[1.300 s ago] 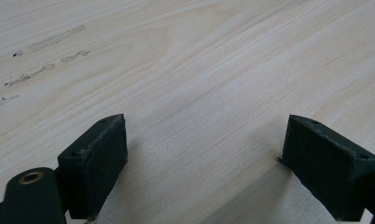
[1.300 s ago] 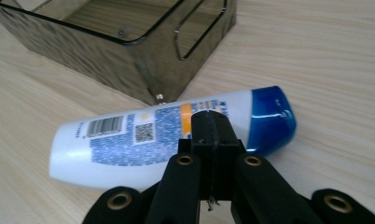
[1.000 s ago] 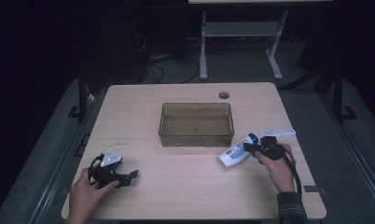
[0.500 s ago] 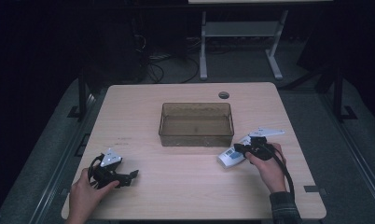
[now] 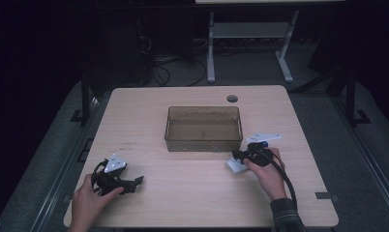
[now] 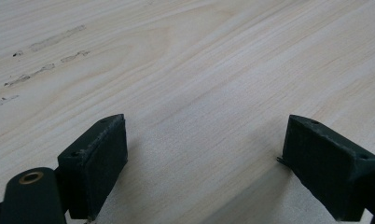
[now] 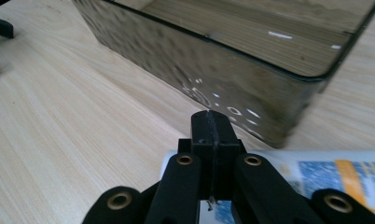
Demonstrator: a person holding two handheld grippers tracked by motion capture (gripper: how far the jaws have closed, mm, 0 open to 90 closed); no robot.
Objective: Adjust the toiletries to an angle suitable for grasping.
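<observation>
The right hand-held gripper (image 5: 247, 157) sits at about four o'clock on the worktop (image 5: 149, 116), just off the near right corner of the clear brown bin (image 5: 203, 128), and its jaws are pressed fully together. In the right gripper view the closed tips (image 7: 213, 128) lie over a white packet with blue and orange print (image 7: 335, 175), which lies flat on the wood right beside the bin's wall; whether the packet is pinched or merely pushed by the closed tips I cannot tell. Closed jaws pointed low at the packet suit nudging it along the wood toward the bin, judging by how it lies. The bin stands empty at the centre, open side up, ready to receive something. The left hand-held gripper (image 5: 116, 178) rests at about seven o'clock, well apart from the bin, its pads (image 6: 99, 161) spread wide over bare wood with nothing between them, likely parked out of the way.
</observation>
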